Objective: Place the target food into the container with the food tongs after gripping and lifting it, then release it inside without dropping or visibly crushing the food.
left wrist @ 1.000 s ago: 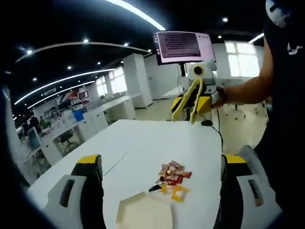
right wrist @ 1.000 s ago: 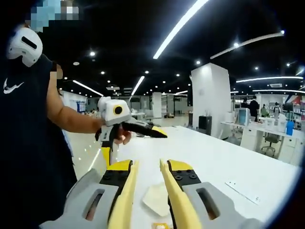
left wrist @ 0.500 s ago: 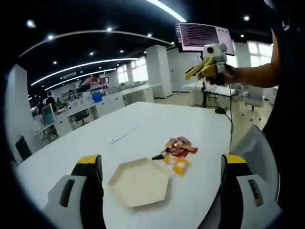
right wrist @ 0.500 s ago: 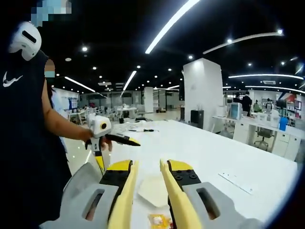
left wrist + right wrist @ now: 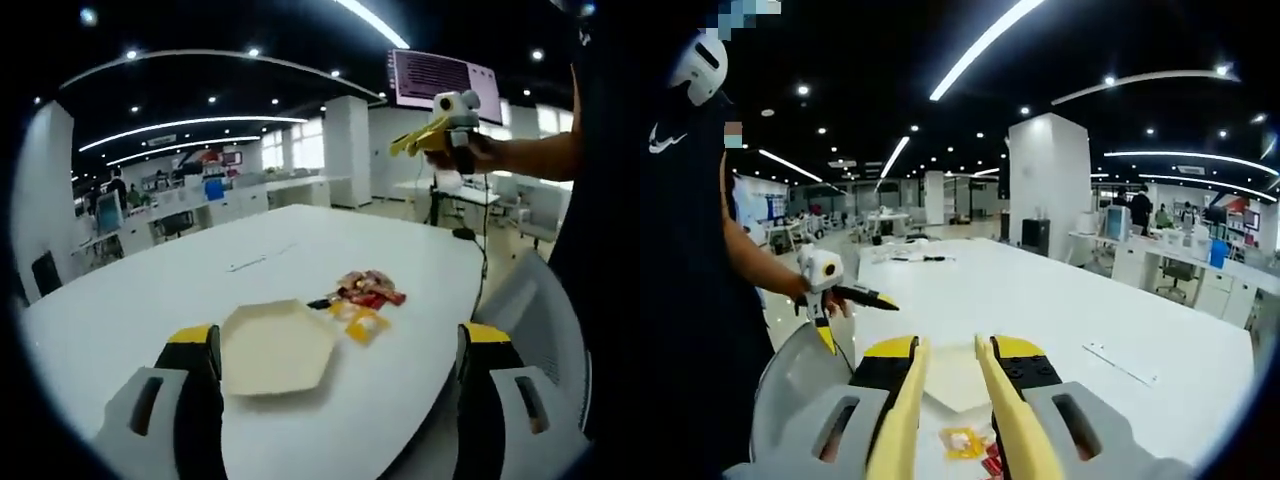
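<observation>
Left claw: released, jaws set wide apart, nothing between them; held above the near edge of the surface, the container just ahead of its left jaw.
Right claw: yellow tong-like jaws narrowly parted, gripping nothing; in the left gripper view it is raised high in a hand, well apart from the food.
Surface: large white table in an open office.
Container: pale hexagonal tray, lying flat, nothing visible inside.
Target food: small heap of wrapped snacks, red and brown packets with a yellow one nearest the tray; it sits on the surface just beside the container, not in it.
Right gripper view: a yellow packet lies between the jaws.
</observation>
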`<control>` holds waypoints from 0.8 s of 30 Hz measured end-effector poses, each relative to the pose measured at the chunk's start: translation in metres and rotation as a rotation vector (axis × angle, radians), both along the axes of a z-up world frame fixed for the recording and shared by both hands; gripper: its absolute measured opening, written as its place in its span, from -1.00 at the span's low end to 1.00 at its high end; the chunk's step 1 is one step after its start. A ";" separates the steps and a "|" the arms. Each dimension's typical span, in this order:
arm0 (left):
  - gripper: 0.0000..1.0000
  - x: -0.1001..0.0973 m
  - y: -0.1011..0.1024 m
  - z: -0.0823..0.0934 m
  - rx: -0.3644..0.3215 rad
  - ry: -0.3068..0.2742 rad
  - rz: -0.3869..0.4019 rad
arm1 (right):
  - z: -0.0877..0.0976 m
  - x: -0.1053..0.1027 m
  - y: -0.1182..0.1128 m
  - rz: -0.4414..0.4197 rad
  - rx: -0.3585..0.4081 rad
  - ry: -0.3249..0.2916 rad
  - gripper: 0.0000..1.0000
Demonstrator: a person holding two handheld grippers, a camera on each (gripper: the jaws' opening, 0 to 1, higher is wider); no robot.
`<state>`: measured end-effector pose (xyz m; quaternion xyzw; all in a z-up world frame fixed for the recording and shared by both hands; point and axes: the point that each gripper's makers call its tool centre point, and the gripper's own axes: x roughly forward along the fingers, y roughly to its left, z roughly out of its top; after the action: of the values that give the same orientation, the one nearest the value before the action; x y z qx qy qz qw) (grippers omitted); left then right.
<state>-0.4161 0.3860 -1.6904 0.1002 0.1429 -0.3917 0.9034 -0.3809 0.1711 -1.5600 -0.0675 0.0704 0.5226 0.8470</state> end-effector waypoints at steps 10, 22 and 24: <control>0.98 -0.010 -0.014 -0.014 -0.076 0.010 0.005 | -0.018 0.000 -0.015 -0.033 -0.036 0.017 -0.45; 0.98 -0.010 -0.007 -0.027 -0.032 0.019 0.035 | -0.029 -0.002 -0.003 -0.024 -0.055 0.018 -0.47; 0.98 -0.008 -0.007 -0.032 -0.012 0.030 0.042 | -0.033 0.001 -0.001 -0.025 -0.058 0.022 -0.47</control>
<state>-0.4238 0.3792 -1.7222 0.0860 0.1560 -0.3750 0.9097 -0.3799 0.1703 -1.5931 -0.0853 0.0959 0.5106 0.8502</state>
